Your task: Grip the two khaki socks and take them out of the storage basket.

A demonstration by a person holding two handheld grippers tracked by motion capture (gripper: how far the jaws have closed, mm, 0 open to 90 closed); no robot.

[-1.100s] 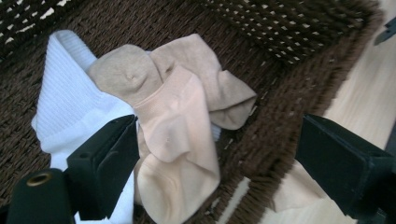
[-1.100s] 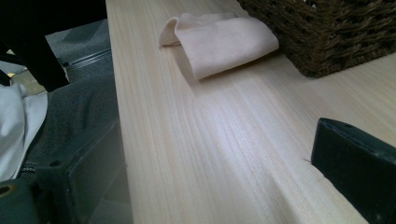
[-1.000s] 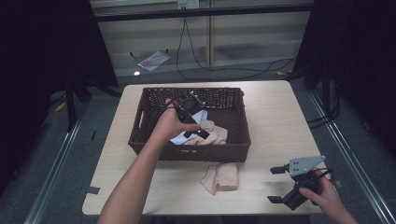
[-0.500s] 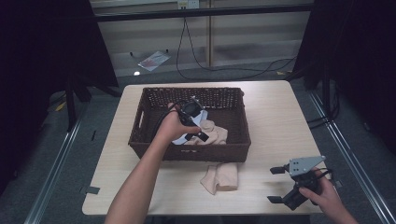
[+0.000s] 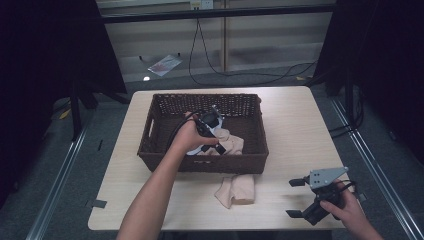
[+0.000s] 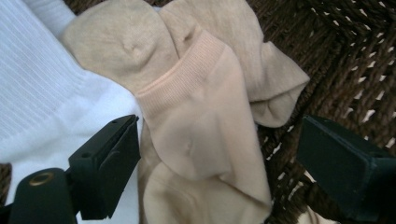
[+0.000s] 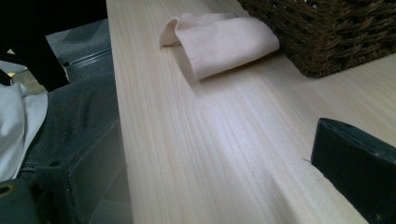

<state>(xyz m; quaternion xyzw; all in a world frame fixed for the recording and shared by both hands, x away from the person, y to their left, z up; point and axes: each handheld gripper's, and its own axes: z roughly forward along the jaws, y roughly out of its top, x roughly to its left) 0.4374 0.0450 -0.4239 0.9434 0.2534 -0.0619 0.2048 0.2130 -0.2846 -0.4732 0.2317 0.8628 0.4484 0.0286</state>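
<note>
— While my left hand reaches into the wicker basket (image 5: 250, 127), the left gripper (image 5: 214, 131) hangs over the beige socks (image 5: 229, 142) piled against the basket's near wall, toward its right end. From the high view that's about all I can make out.

— And through the left gripper view?

— Much more. My jaws stand wide apart, nothing between them yet. One beige sock (image 6: 205, 126) with a ribbed cuff lies right in the gap, on top of another beige sock (image 6: 130, 46), and a white sock (image 6: 42, 107) sits beside them under the left jaw. Woven basket floor (image 6: 355, 60) shows past the right jaw.

— Is the white one visible from above?

— Barely, a pale sliver by my hand; I couldn't call it from there.

— What about your other hand?

— The right gripper (image 5: 303, 198) rests near the table's (image 5: 300, 125) near right corner, jaws spread, holding nothing. Its own view looks low along the wood toward a folded beige sock (image 7: 219, 39) lying on the table just outside the basket's near wall (image 7: 336, 32). The high view places that sock (image 5: 236, 190) close to the near edge, well apart from the right gripper.
</note>
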